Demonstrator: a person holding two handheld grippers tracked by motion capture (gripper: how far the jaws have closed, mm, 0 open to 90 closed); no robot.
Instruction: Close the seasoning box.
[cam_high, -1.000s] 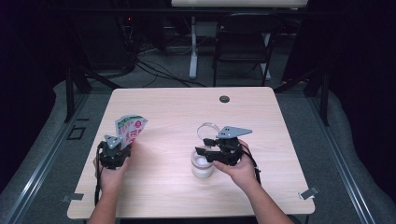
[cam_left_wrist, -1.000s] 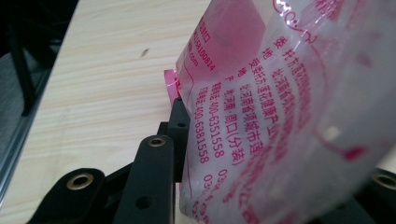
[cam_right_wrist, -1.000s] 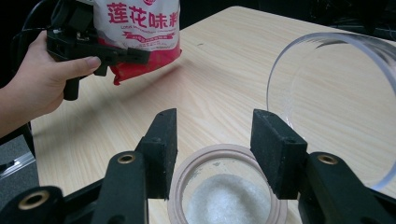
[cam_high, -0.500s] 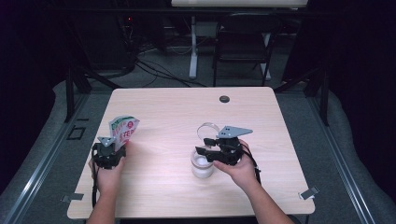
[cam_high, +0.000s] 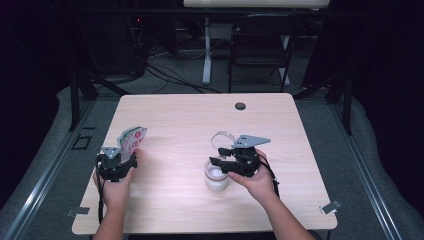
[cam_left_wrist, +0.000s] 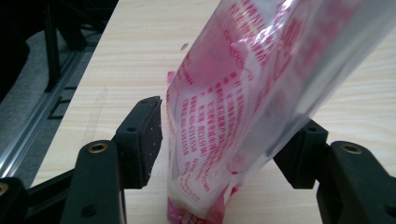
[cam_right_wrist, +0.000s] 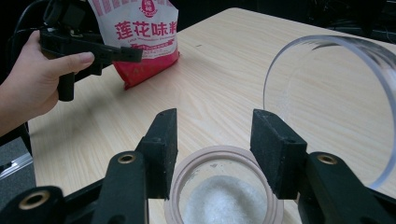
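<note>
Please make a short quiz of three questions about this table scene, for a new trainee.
1. True or false: the jar near the right gripper has white grains inside.
2. Where does the pink bag stand against the left gripper? A) between its jaws B) behind it C) on the floor
3. What stands open beside the jar's mouth?

Key
1. True.
2. A. The jaws have just been opening; the pad on one side stands clear of the bag.
3. Its clear round lid, tilted up.
</note>
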